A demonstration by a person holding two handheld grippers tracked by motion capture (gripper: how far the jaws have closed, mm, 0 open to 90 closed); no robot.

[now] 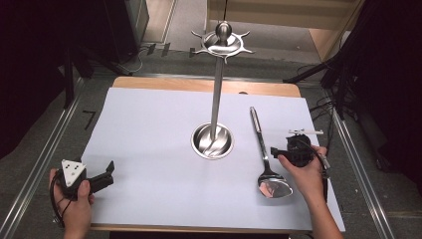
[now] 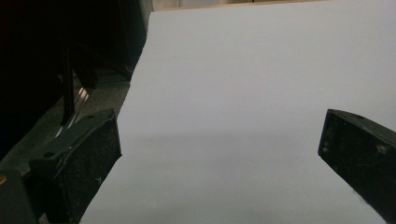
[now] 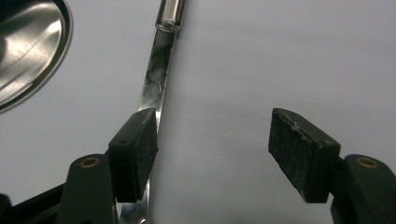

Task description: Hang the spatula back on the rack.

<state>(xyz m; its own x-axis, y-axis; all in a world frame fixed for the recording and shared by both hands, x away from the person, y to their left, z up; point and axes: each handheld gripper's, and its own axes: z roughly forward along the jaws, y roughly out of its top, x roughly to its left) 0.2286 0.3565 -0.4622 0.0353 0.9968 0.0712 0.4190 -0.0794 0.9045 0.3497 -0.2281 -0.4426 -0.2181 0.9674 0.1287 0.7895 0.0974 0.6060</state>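
A steel serving utensil (image 1: 263, 149) lies on the white sheet (image 1: 149, 129), right of centre, broad head toward the person and round handle (image 3: 168, 13) pointing away. My right gripper (image 1: 278, 152) is open just right of its shank. In the right gripper view the right gripper (image 3: 215, 126) has its left jaw over the flat shank (image 3: 156, 79), and only bare sheet lies between the jaws. My left gripper (image 1: 107, 174) is open and empty at the sheet's near left corner. In the left gripper view the left gripper (image 2: 219, 130) has only white sheet (image 2: 243, 84) between its jaws.
A steel utensil stand rises from a round dish base (image 1: 212, 141) at the sheet's centre, its pole topped by a ring of hooks (image 1: 222, 44). The base's rim (image 3: 28, 51) is close to the right gripper's left jaw. Dark floor and metal rails (image 1: 40, 164) flank the table.
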